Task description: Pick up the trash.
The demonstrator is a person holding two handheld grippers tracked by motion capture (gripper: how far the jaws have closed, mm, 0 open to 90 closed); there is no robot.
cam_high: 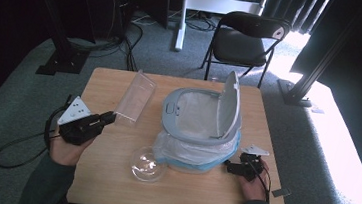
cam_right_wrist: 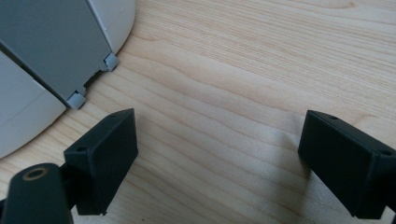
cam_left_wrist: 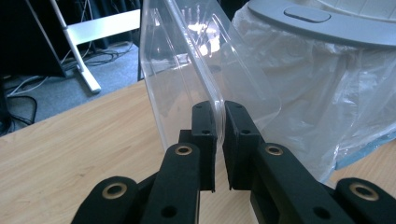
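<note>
My left gripper [cam_high: 109,118] is shut on the rim of a clear plastic tray [cam_high: 135,97], which hangs tilted above the table's left part. In the left gripper view the two black pads [cam_left_wrist: 205,126] pinch the tray's [cam_left_wrist: 187,65] thin edge. A grey bin [cam_high: 202,116] with a white liner bag and a raised lid [cam_high: 230,104] stands mid-table. My right gripper [cam_high: 233,166] rests low on the table at the bin's right foot, open, with bare wood between its fingers [cam_right_wrist: 105,149]. The bin's grey base [cam_right_wrist: 56,51] shows at the upper left of the right gripper view.
A clear plastic bowl [cam_high: 147,164] lies on the wooden table [cam_high: 110,185] in front of the bin. A black folding chair [cam_high: 245,38] stands beyond the far edge. Cables trail on the floor at the left.
</note>
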